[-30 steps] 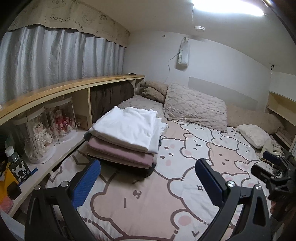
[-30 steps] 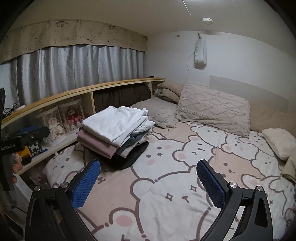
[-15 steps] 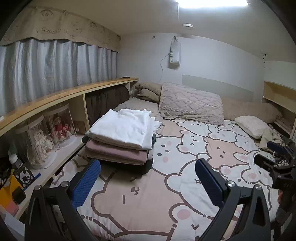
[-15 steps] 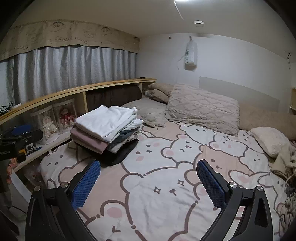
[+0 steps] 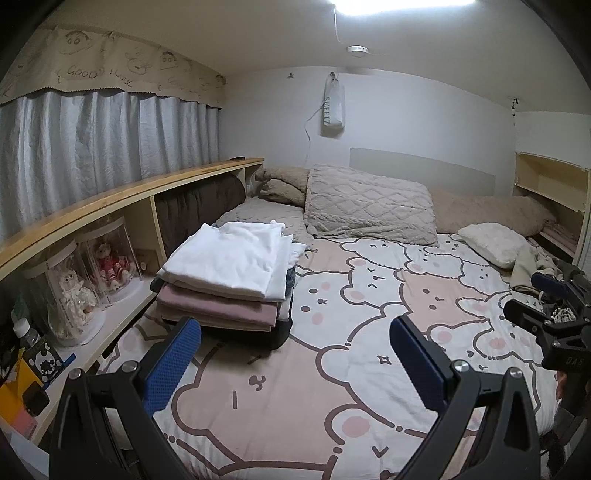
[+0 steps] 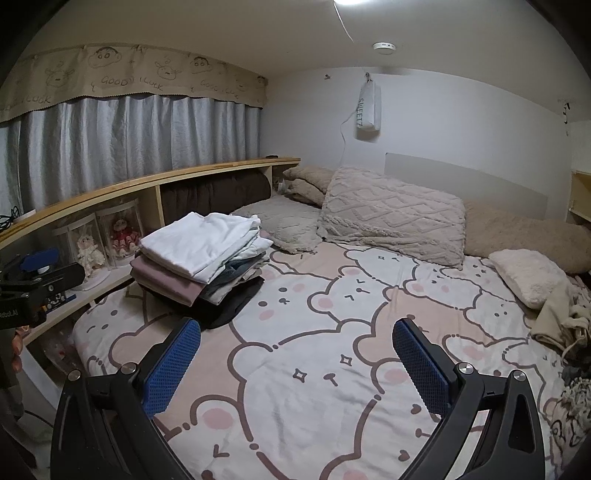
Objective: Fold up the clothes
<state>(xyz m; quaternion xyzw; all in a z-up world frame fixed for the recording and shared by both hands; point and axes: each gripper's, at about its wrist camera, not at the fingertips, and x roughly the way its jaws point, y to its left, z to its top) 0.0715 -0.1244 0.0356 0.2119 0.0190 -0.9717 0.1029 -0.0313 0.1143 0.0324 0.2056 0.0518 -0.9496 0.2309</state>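
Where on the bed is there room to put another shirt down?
The bear-print sheet lies bare between the stack of folded clothes and the crumpled beige clothes. Crowded: the head end, lined with the beige quilted pillow and small cream cushion.

Ceiling light [image 5: 402, 3] glares; dim room; edges warped

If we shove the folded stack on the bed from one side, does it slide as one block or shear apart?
Probably shears. The folded stack is loose cloth layers with edges already staggered, so upper pieces likely slide first. The white top garment looks floppy and would likely drape if lifted. The soft bedsheet may bunch and drag the dark bottom layer.
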